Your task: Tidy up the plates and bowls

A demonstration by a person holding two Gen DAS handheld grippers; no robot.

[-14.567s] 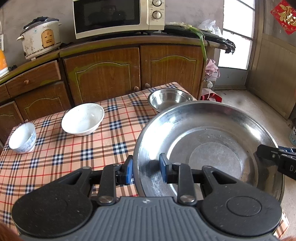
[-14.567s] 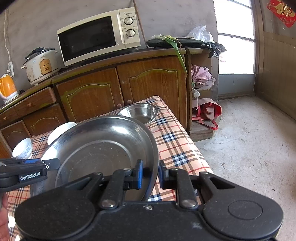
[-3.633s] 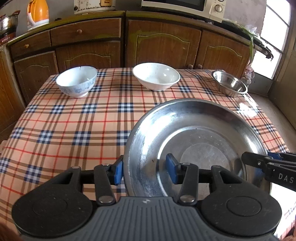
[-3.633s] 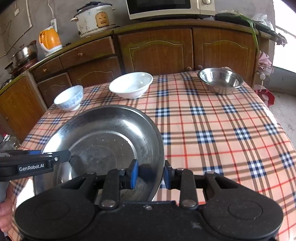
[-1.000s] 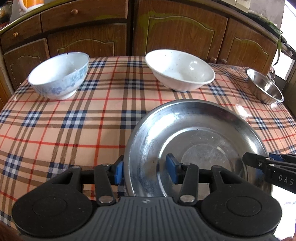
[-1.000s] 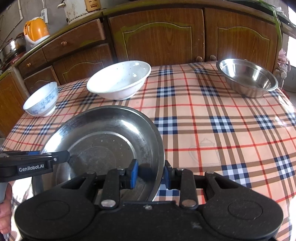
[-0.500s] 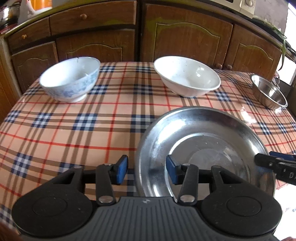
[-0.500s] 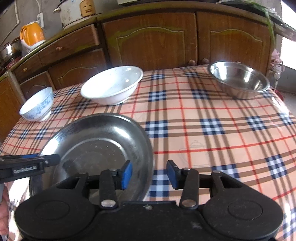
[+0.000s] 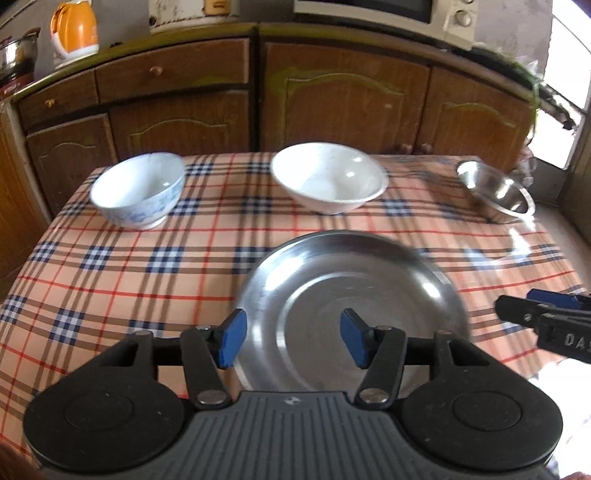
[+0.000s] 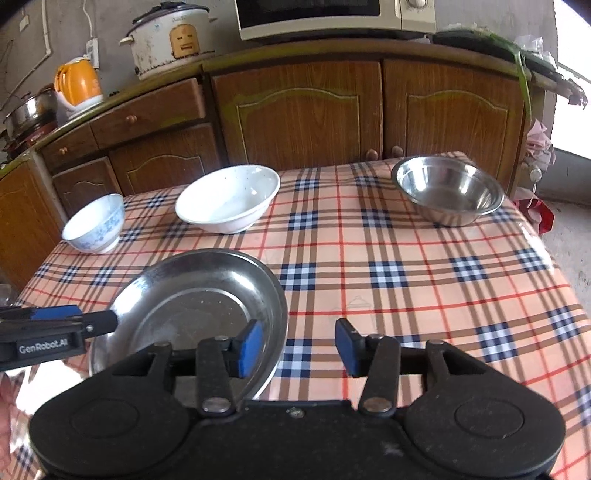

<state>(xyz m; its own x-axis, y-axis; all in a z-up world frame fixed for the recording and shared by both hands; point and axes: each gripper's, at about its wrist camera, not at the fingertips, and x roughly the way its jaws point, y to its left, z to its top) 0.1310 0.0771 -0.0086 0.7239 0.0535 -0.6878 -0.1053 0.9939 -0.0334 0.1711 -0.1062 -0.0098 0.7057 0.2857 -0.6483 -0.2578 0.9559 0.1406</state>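
Your left gripper (image 9: 290,338) has its jaws opening, the blue pads (image 9: 231,341) standing clear on either side of the left rim of the steel plate (image 9: 351,295) and pressing on nothing. Your right gripper (image 10: 297,347) is opening too; its left pad hangs over the plate's right edge and its right pad over bare cloth, so neither gripper has hold of anything.

The steel plate lies flat on the near part of the table (image 10: 424,288), on the checked cloth, and it is empty apart from what may be a few specks on its floor; the blur makes that hard to call.

Beyond it, along the far edge of the table, three bowls stand upright and well apart from one another. The white bowl (image 9: 328,182) sits just behind the plate and looks empty. The blue-patterned bowl (image 9: 138,195) is off to the left, nothing showing inside it. The steel bowl (image 10: 447,190) stands at the far right corner, also empty.

Behind the table are wooden cabinets (image 10: 295,110), with a rice cooker (image 10: 170,37), an orange kettle (image 10: 77,83) and a microwave (image 10: 332,16) on top.
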